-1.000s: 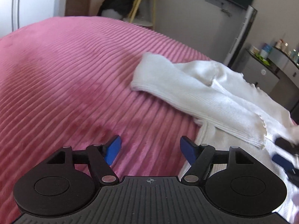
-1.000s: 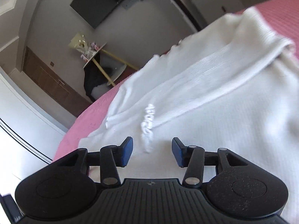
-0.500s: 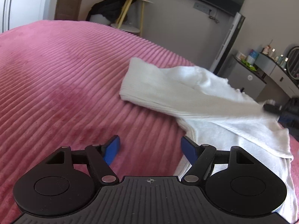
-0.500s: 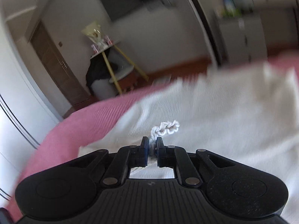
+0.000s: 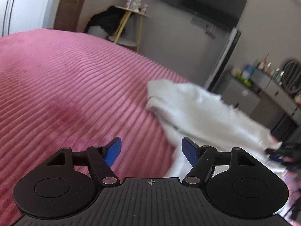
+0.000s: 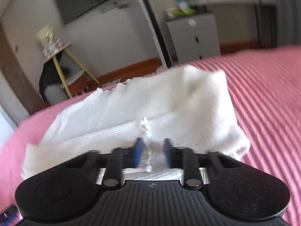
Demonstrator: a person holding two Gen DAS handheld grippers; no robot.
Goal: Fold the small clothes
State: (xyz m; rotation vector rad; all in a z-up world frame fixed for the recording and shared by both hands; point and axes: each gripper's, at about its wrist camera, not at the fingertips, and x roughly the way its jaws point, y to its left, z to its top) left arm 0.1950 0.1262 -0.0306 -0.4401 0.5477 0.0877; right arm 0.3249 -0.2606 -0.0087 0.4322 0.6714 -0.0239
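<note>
Both grippers, left (image 5: 150, 150) and right (image 6: 152, 153), are ribbed black plastic with seemingly blue-padded fingers (image 5: 112, 151).

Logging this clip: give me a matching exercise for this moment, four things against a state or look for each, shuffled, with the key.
Things:
1. left gripper
2. right gripper
3. bedspread
4. side table

States:
a. frilled edge of the white garment between its fingers
b. yellow legs, by the far wall
c. open, holding nothing
d. pink, ribbed

Pairs: 1-c, 2-a, 3-d, 4-b
</note>
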